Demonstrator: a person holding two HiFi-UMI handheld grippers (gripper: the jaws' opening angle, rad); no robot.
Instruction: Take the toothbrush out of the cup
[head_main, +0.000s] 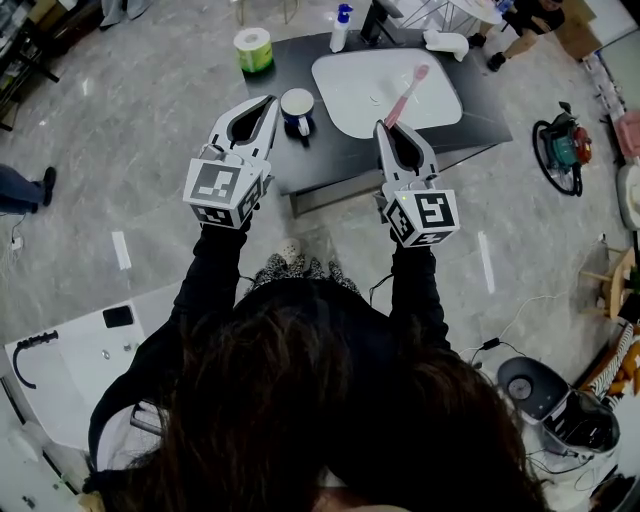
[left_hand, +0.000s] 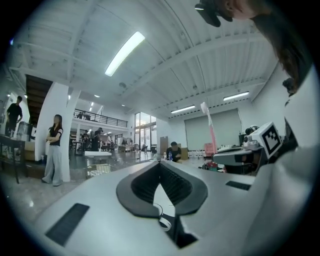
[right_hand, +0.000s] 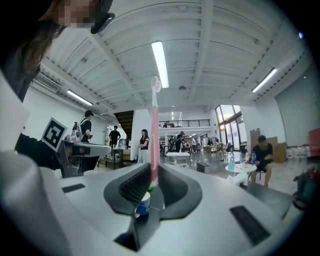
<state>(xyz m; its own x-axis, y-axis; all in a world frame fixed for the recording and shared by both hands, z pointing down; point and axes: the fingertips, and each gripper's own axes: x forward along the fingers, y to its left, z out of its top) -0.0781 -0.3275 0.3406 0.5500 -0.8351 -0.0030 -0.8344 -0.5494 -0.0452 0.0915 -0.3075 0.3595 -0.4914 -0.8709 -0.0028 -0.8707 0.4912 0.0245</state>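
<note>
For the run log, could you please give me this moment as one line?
right gripper: shut on toothbrush | left gripper: shut, beside cup | toothbrush: out of cup | cup: on dark table

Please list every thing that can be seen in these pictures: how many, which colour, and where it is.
toothbrush: one, pink, out of the cup, over the tray
cup: one, white and blue, on the table beside the left tool's tip
tray: one, white, on the table
paper roll: one, green wrap, table's far left corner
bottle: one, white with blue cap, table's far edge
white object: one, table's far right, kind unclear
table: one, dark grey, in front of the person
people: several, in the hall behind
left tool: one, white, shut, empty
right tool: one, white, shut on the toothbrush
</note>
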